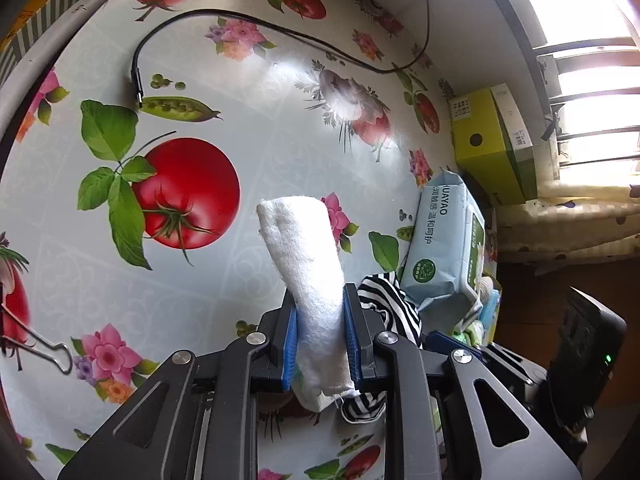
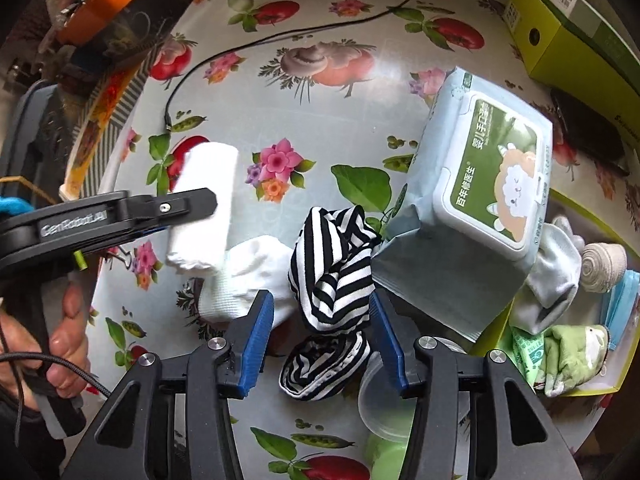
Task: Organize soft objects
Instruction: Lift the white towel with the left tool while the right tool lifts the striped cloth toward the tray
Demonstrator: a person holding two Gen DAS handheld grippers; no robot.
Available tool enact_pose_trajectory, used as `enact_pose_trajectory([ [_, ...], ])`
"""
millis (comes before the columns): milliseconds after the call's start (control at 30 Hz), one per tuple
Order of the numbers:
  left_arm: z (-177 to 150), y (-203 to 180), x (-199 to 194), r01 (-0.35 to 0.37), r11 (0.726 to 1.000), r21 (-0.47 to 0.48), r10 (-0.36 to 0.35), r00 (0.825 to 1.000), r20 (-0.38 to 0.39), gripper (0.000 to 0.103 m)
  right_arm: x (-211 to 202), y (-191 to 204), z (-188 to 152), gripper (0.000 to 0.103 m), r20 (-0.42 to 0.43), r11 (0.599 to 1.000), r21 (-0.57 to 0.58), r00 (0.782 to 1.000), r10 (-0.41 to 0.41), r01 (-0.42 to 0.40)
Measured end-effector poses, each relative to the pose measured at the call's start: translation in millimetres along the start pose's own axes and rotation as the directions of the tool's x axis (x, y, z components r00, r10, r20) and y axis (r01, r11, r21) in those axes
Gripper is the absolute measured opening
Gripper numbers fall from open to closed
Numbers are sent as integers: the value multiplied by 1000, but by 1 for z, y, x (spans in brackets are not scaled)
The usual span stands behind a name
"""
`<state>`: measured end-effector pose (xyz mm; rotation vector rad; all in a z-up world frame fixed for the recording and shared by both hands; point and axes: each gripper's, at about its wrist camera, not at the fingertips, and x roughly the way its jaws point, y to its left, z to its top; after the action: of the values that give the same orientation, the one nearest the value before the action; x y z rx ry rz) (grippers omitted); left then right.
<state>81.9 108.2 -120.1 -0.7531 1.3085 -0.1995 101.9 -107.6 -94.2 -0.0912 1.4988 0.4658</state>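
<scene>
My left gripper (image 1: pixel 321 320) is shut on a rolled white towel (image 1: pixel 300 248), which sticks up past the blue pads above the flowered tablecloth (image 1: pixel 248 128). In the right wrist view the same towel (image 2: pixel 208 196) is seen sideways in the left gripper (image 2: pixel 214 204). My right gripper (image 2: pixel 322 336) points down with its jaws wide apart. A black-and-white striped cloth (image 2: pixel 332 276) lies crumpled between them, not pressed by the pads. A white sock (image 2: pixel 248 276) lies just left of it.
A pale blue wet-wipes pack (image 2: pixel 472 216) leans against the striped cloth. At the right, a yellow-green tray (image 2: pixel 580 392) holds a grey sock (image 2: pixel 552 280), a bandage roll (image 2: pixel 604 264) and green cloths. A black cable (image 1: pixel 240 20), a binder clip (image 1: pixel 48 348) and a green box (image 1: pixel 488 144) lie around.
</scene>
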Motion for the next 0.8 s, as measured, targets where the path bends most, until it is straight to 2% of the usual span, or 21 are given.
enact_pose_trajectory([
  [133,-5,5,-18,10,999,31,-10,1000,17,21,12,-5,8,49,-15,996,73,999,43,-42],
  [167,-7,7,-22,10,999,36,-10,1000,20,21,14,-5,10,44,-11,995,89,999,46,-45],
  [200,-9,7,-24,11,999,40,-12,1000,21,21,14,-5,10,37,-8,994,96,999,52,-51],
  [233,-11,8,-27,14,999,44,-15,1000,22,21,16,-5,11,20,-11,994,97,998,54,-53],
  [267,-12,9,-29,16,999,47,-17,1000,23,21,16,-4,11,10,-12,995,95,999,45,-44],
  [433,-18,8,-31,15,998,66,-17,1000,22,21,8,-4,5,8,15,995,85,999,45,-46],
  [567,-22,5,-34,17,998,67,-19,999,39,21,-13,1,3,8,68,996,47,995,77,-81],
  [800,-32,-11,-51,-27,997,76,19,995,102,21,-58,4,-2,8,166,986,-27,971,169,-167],
])
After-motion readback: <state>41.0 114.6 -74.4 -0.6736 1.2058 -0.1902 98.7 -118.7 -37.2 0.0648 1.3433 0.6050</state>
